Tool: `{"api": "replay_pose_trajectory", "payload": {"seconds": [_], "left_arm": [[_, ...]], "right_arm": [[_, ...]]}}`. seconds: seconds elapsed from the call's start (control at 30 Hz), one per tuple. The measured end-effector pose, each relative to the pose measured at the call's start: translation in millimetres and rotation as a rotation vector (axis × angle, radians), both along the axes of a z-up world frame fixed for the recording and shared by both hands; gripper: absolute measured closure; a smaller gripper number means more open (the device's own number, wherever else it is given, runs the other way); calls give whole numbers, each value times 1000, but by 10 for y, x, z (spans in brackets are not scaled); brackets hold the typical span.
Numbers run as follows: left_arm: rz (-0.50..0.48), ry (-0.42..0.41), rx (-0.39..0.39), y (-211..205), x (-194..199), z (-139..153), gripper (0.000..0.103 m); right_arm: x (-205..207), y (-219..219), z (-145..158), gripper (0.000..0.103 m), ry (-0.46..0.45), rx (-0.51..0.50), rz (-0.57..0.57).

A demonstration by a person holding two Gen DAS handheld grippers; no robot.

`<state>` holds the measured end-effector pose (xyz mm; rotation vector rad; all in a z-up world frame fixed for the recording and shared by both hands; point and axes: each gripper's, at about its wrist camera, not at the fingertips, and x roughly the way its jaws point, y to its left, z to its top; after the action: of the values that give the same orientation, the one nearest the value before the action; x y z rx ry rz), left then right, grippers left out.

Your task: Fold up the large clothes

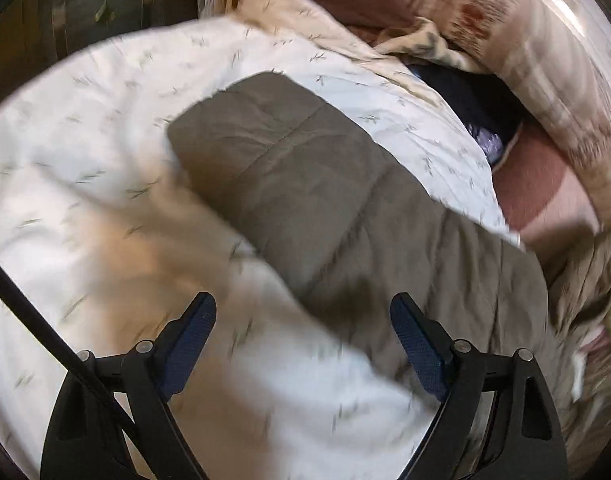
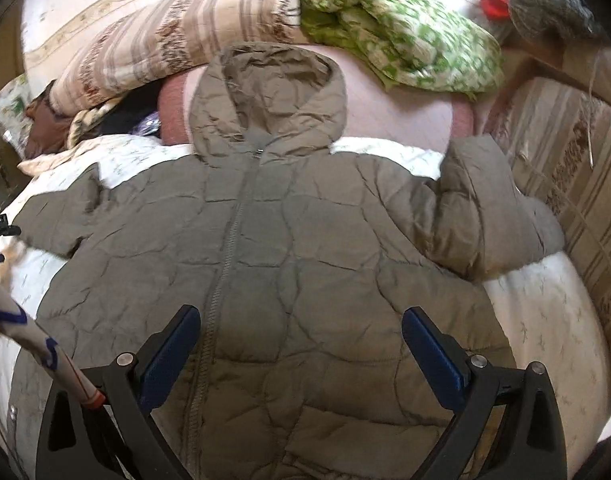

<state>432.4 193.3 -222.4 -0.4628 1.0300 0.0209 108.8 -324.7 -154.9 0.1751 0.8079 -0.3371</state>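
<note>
Jacket: a khaki quilted hooded jacket [image 2: 305,248] lies front-up and zipped on the bed, spread over a white sheet [image 2: 545,312] with a small sprig print; its hem is toward the near edge of the bed, under the right tool
Hood: the hood [image 2: 265,92] is laid flat, pointing to the far side of the bed, onto a pink cover [image 2: 405,112]
Sleeves: one sleeve [image 2: 489,208] is bent back on itself toward the right edge of the bed; the other sleeve [image 1: 305,184] stretches out straight toward the left edge, resting on the sheet
Left tool: the left tool [image 1: 303,344] hangs above the straight sleeve, jaws spread wide, nothing between the blue pads [image 1: 419,348]; the view is blurred
Right tool: the right tool [image 2: 301,354] hangs above the lower front of the jacket, jaws spread wide astride the zip line, gripping nothing
Far side of bed: a striped beige duvet [image 2: 177,36] is bundled along the far edge, with a green-and-white patterned cloth [image 2: 393,28] just beside it, and dark clothing [image 1: 473,108] tucked under the duvet's end
Far right corner: a grey knitted item with a red patch [image 2: 545,8], too blurred to identify
</note>
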Motion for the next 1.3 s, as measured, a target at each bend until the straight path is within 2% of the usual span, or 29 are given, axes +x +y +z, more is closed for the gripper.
{"api": "replay_pose_trajectory", "payload": {"seconds": [0.07,0.2,0.23,0.27,0.3,0.37,0.43,0.47,0.53,0.6,0.73,0.8,0.9,0.97,1.03,1.1,1.17,1.23,1.27,1.3], "left_arm": [[21,-9,-30,28,137,-52,15],[62,-36,-28,-16,312,-61,15],[73,-31,-14,-35,356,-67,19],[88,-26,16,-58,394,-68,32],[102,-15,57,-76,416,-64,41],[95,0,84,-100,468,-40,78],[65,19,48,-133,446,32,86],[55,1,51,-172,405,129,87],[26,-43,61,-295,298,343,88],[-47,-105,57,-538,112,682,89],[-217,-222,50,-1204,-303,1273,91],[-309,-268,14,-1591,-537,1500,91],[-444,-296,-44,-2221,-842,1662,91],[-517,-296,-67,-2651,-1005,1644,91],[-577,-258,-96,-3052,-1120,1522,90],[-611,-208,-98,-3420,-1215,1323,83],[-632,-182,-49,-3723,-1328,1125,59],[-655,-180,20,-3931,-1502,982,51],[-675,-181,41,-4018,-1583,941,51],[-697,-181,56,-4083,-1672,922,51]], "right_arm": [[1,-65,-23,3,5,-1,-19],[-9,-201,-47,5,16,-1,-54],[-16,-231,-51,5,17,1,-66],[-29,-274,-57,6,16,6,-80],[-40,-310,-65,8,16,10,-92],[-63,-386,-89,12,25,11,-117],[-90,-459,-106,19,32,21,-132],[-106,-484,-112,24,33,28,-135],[-144,-533,-116,28,34,42,-143],[-212,-599,-101,33,25,56,-156],[-378,-735,-4,34,-12,63,-178],[-458,-822,53,34,-30,64,-191],[-626,-1006,133,34,-56,59,-225],[-727,-1136,160,34,-66,59,-252],[-841,-1300,172,34,-74,66,-284],[-939,-1461,172,34,-78,75,-312],[-1033,-1642,157,34,-79,79,-344],[-1106,-1844,128,34,-74,81,-378],[-1140,-1966,109,33,-71,87,-396],[-1175,-2116,84,27,-72,101,-416]]}}
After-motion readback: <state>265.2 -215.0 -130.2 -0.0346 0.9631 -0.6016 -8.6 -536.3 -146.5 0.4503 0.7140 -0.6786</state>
